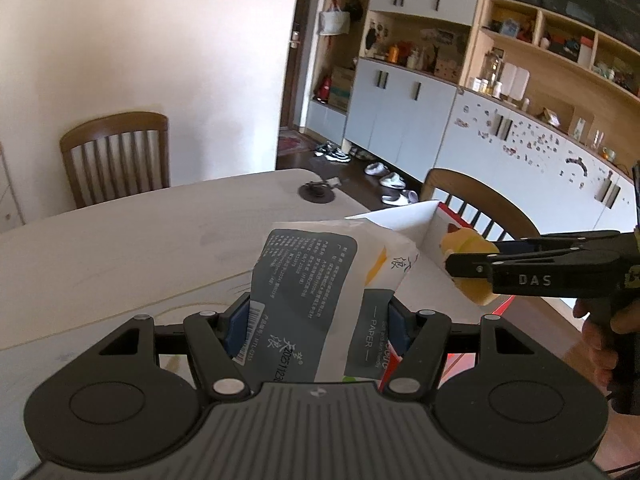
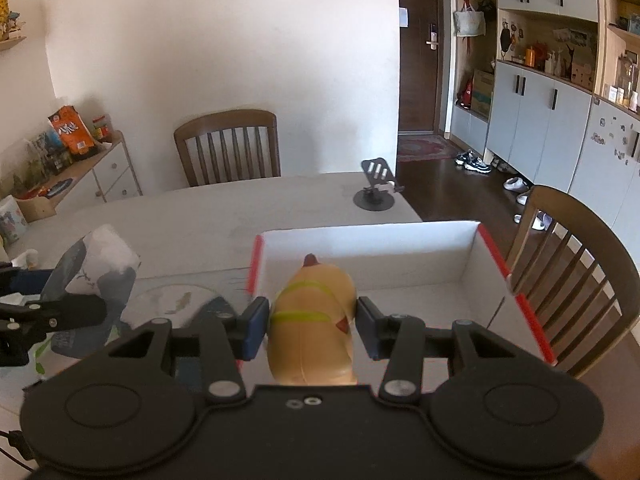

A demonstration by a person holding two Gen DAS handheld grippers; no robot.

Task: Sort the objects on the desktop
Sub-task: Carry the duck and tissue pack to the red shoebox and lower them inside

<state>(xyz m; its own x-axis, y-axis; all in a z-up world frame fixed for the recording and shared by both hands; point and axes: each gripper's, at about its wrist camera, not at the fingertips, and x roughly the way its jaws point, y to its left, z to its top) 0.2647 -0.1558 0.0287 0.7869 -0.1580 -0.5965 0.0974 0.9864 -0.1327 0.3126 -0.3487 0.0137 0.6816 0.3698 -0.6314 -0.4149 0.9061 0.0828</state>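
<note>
**While both tongs hold their things, the box waits on the table**

While the left tongs [image 1: 316, 320] are closed on a tissue pack [image 1: 308, 300], the blue pads press its two sides and the pack stands up between them, above the table [image 1: 120, 240]. Its grey label with printed text faces the camera. In the right wrist view the same pack [image 2: 100, 264] shows at the left, held over the table and apart from the box.

The right tongs [image 2: 312, 326] grip a yellow toy [image 2: 312, 328], which has a soft rounded body with yellow-green stripes and a small red tip on top. The pads touch both its sides. The toy hangs just at the near wall of a white box [image 2: 472, 264] with red edges, which stands on the table near a wooden chair [image 2: 572, 264]. The inside of the box shows only white walls and floor.

At the far corner of the table stands a black phone stand [image 2: 376, 192]. A second wooden chair [image 2: 228, 148] stands behind the table, by the wall.
</note>
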